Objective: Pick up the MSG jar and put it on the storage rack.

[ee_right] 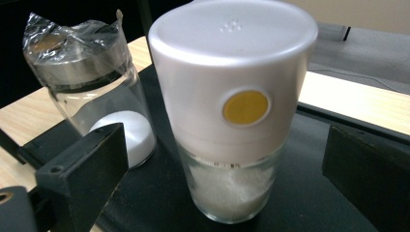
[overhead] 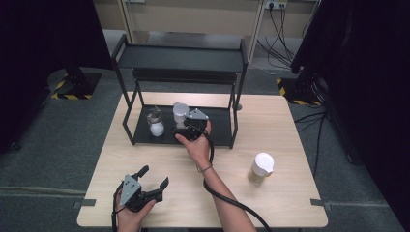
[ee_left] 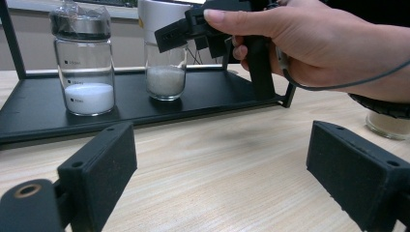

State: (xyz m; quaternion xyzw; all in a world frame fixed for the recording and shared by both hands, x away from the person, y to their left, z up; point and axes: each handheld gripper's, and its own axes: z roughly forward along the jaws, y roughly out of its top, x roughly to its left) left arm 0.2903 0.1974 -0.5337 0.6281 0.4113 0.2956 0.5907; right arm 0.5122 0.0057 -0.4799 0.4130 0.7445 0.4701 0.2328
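A glass jar with a tall white cap [overhead: 180,113] and a yellow dot [ee_right: 232,111] stands upright on the lower shelf of a black rack [overhead: 218,126], holding white grains. My right gripper [overhead: 187,126] is open at this jar [ee_left: 166,63]; in the right gripper view the jaws of the right gripper [ee_right: 227,193] stand on either side of it with gaps. Left of it stands a metal-lidded jar wrapped in plastic film [overhead: 156,123] [ee_right: 87,82] [ee_left: 84,63]. My left gripper [overhead: 155,175] [ee_left: 217,164] is open over the table's front, holding nothing.
A third jar with a white lid [overhead: 261,168] [ee_left: 387,123] stands on the wooden table [overhead: 290,130] at the right. The rack's top shelf [overhead: 181,58] overhangs the two jars. Cables and dark stands lie beyond the table.
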